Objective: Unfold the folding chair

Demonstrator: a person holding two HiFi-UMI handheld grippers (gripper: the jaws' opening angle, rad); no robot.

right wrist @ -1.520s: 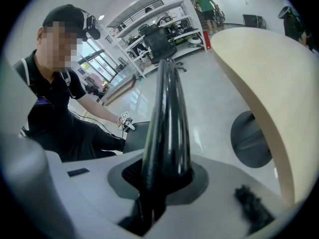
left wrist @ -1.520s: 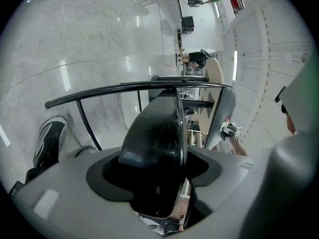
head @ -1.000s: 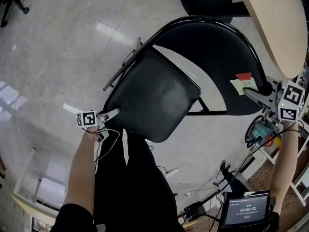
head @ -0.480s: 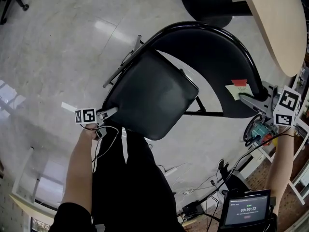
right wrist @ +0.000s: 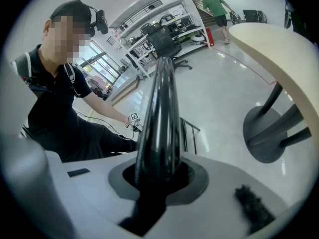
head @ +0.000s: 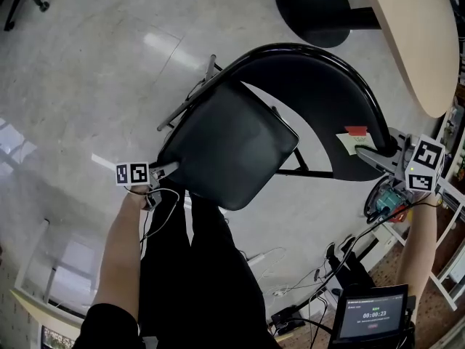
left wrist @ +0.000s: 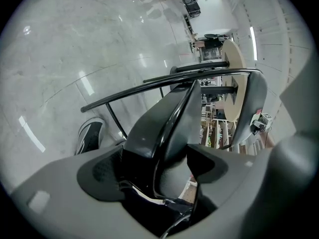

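Note:
A black folding chair stands half open on the floor, its seat (head: 232, 147) tilted and its curved backrest (head: 320, 97) toward the right. My left gripper (head: 171, 169) is at the seat's near left corner. Its jaws have just been opening, and in the left gripper view (left wrist: 157, 158) the seat edge (left wrist: 169, 118) lies between them with a gap on the right side. My right gripper (head: 381, 155) is shut on the back frame tube (right wrist: 159, 113) at the backrest's right end. Red and yellow notes (head: 354, 139) are stuck on the backrest near it.
A round beige table (head: 414, 35) with a black base (head: 312, 6) stands close behind the chair. Cables (head: 290, 282) and a screen (head: 369, 313) lie at lower right. My legs (head: 196, 267) are just below the seat, and a shoe (left wrist: 89, 136) is under it.
The right gripper and the backrest end it holds have shifted a little left and down in the head view. The left gripper stays at the seat corner.

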